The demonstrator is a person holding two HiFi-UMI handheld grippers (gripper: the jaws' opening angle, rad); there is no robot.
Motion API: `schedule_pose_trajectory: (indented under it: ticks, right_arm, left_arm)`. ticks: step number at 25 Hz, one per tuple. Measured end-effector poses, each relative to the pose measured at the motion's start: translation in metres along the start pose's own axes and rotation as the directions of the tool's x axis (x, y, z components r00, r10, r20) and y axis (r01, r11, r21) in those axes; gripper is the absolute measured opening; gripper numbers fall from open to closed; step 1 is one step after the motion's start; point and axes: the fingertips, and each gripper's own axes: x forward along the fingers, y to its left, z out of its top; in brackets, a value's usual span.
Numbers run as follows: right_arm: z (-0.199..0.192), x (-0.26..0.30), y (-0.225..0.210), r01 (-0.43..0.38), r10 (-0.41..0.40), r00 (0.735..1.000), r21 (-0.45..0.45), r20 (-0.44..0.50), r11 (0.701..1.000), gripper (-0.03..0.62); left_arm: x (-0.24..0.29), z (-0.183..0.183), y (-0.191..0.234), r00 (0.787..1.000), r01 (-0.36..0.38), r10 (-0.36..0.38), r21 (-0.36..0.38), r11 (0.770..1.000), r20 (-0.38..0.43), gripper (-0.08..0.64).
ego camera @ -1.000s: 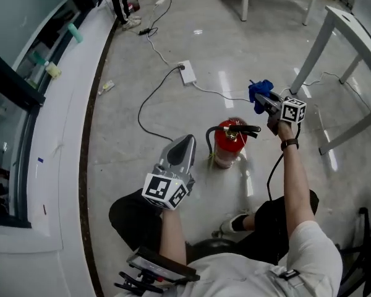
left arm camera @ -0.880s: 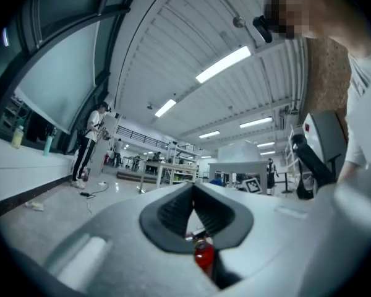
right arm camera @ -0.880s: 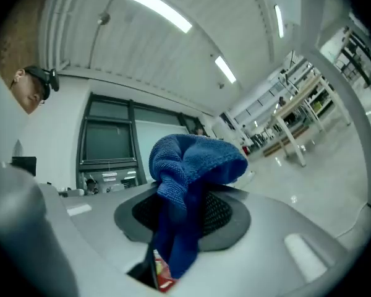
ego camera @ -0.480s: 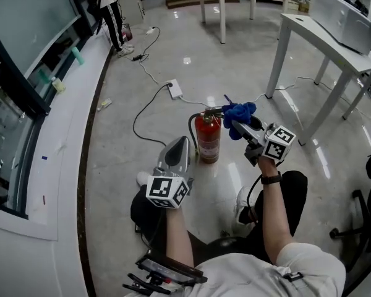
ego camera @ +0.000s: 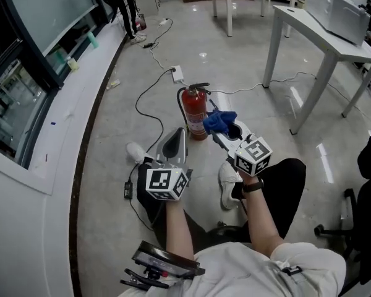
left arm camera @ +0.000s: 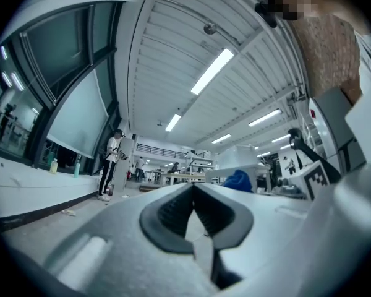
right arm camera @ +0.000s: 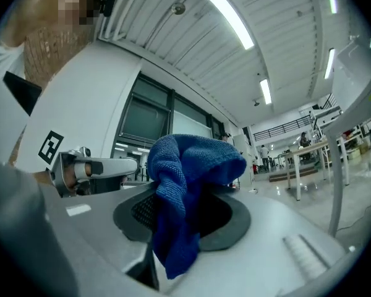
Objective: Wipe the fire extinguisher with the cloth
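Note:
A red fire extinguisher (ego camera: 195,115) stands upright on the floor with its black handle and hose at the top. A blue cloth (ego camera: 219,121) hangs bunched just to its right, close to the cylinder's lower half; whether it touches cannot be told. My right gripper (ego camera: 222,129) is shut on the blue cloth (right arm camera: 188,193), which spills over the pads. My left gripper (ego camera: 177,135) is shut with nothing in it, just in front of and slightly left of the extinguisher. In the left gripper view its pads (left arm camera: 173,212) meet, and the cloth (left arm camera: 239,180) shows beyond them.
A white power strip (ego camera: 177,74) and cables lie on the floor behind the extinguisher. White tables (ego camera: 315,17) stand at the right and back. A white ledge (ego camera: 74,122) runs along the left under the windows. My shoes (ego camera: 227,183) and a chair base (ego camera: 340,228) are nearby.
My right gripper has carried the cloth from beyond the extinguisher's handle back toward me, down beside its body. The view has shifted. The left gripper has stayed shut in front of the extinguisher.

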Motion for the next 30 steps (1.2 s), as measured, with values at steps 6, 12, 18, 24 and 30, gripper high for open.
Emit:
schedule_pose_trajectory:
  ticks: [6,12,18,24,30]
  right_arm:
    - [0.016,-0.064,0.027,-0.022,0.022,1.000,-0.091,-0.011,0.996,0.133]
    - [0.032,-0.106,0.032,-0.041,0.037,0.999,-0.154,-0.031,0.987,0.133]
    - [0.044,-0.138,0.023,-0.027,0.026,1.000,-0.135,-0.013,0.991,0.133]
    - [0.048,-0.147,0.025,-0.026,0.026,1.000,-0.141,-0.001,0.990,0.133]
    - [0.046,-0.144,0.028,-0.020,0.019,1.000,-0.137,-0.009,0.990,0.133]
  left_arm:
    - [-0.031,0.010,-0.070,0.998,-0.063,0.063,0.029,0.998,0.010,-0.002]
    - [-0.040,0.019,-0.120,0.996,-0.091,0.090,0.062,0.994,0.022,-0.002]
    - [-0.034,0.030,-0.164,0.997,-0.077,0.077,0.074,0.994,0.009,-0.002]
    - [-0.032,0.022,-0.174,0.998,-0.055,0.054,0.075,0.996,0.010,-0.002]
    - [-0.039,0.027,-0.171,0.998,-0.066,0.066,0.064,0.996,0.010,-0.002]
